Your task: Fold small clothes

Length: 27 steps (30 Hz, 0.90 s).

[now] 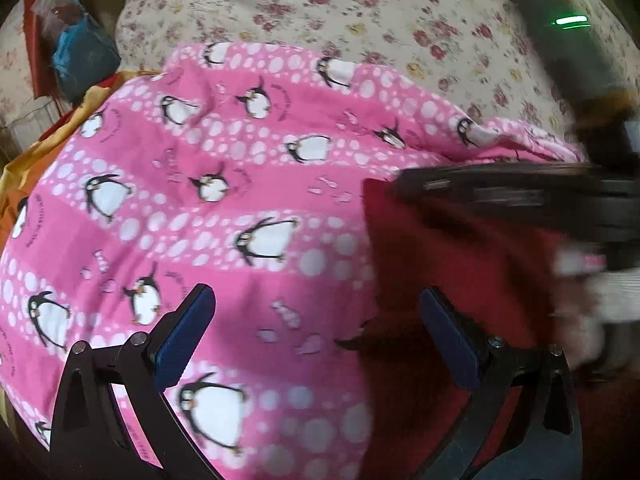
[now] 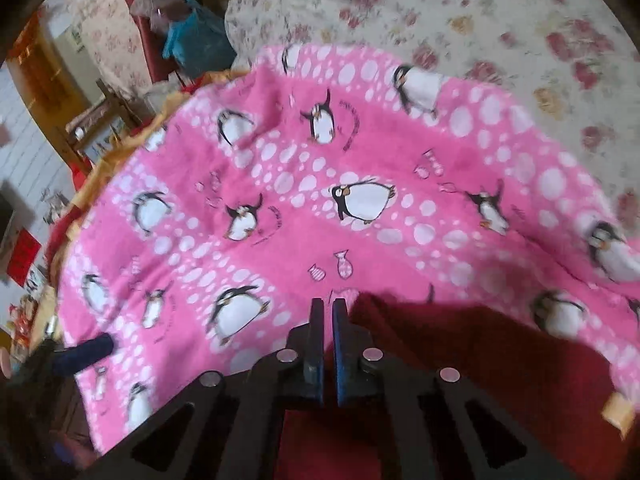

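Observation:
A dark red garment (image 1: 448,280) lies on a pink penguin-print blanket (image 1: 224,200), at the right of the left wrist view. My left gripper (image 1: 316,328) is open, with one finger over the blanket and the other over the red cloth. My right gripper (image 1: 404,184) reaches in blurred from the right over the garment's upper edge. In the right wrist view my right gripper (image 2: 328,308) is shut, its tips at the red garment's (image 2: 480,368) top left corner on the blanket (image 2: 320,200). I cannot tell whether cloth is pinched between the tips.
The blanket lies on a floral bedsheet (image 1: 380,20) with an orange cloth (image 1: 24,168) beneath at the left. Bags and clutter (image 1: 76,48) stand beyond the bed's left side. My left gripper's finger (image 2: 84,352) shows at the lower left of the right wrist view.

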Tool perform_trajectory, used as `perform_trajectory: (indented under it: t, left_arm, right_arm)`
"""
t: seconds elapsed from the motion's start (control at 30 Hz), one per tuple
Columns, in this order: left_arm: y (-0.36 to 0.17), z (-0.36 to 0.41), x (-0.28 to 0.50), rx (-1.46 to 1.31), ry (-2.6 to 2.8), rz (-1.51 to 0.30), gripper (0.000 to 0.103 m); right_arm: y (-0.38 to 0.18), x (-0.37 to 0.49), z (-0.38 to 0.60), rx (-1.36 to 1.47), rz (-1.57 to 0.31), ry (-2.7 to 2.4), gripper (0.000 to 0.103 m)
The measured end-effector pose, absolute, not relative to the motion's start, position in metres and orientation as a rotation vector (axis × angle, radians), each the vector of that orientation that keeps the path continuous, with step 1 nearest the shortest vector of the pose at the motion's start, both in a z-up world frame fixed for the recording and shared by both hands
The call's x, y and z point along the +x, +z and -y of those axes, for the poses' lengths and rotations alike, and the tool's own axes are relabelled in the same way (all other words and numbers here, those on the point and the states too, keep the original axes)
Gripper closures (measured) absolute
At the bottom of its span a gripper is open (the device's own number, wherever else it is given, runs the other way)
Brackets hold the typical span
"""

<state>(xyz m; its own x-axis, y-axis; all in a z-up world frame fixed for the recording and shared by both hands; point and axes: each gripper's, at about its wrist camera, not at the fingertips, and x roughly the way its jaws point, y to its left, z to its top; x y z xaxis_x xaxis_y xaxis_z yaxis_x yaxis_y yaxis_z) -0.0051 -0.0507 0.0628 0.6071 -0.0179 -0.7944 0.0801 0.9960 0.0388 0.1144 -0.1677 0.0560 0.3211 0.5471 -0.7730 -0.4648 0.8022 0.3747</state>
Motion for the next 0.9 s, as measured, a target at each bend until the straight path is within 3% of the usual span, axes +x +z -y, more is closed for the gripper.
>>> perform_trajectory:
  t: [0.1, 0.17, 0.23, 0.5, 0.9]
  left_arm:
    - [0.053, 0.067, -0.001, 0.1, -0.08, -0.94, 0.001]
    - [0.042, 0.075, 0.003, 0.135, -0.069, -0.973, 0.001]
    - [0.035, 0.076, 0.002, 0.139, -0.064, -0.977, 0.001]
    - [0.029, 0.078, -0.002, 0.133, -0.035, -0.968, 0.001]
    - [0.054, 0.096, -0.031, 0.176, -0.007, -0.973, 0.001]
  right_arm:
    - [0.081, 0.083, 0.22, 0.056, -1.035, 0.58, 0.097]
    - [0.088, 0.063, 0.257, 0.055, -1.044, 0.526, 0.087]
    - [0.088, 0.035, 0.305, 0.07, -1.056, 0.434, 0.064]
    - [0.04, -0.019, 0.399, -0.025, -1.149, 0.083, 0.064]
    - [0.055, -0.045, 0.397, 0.035, -1.133, 0.085, 0.063]
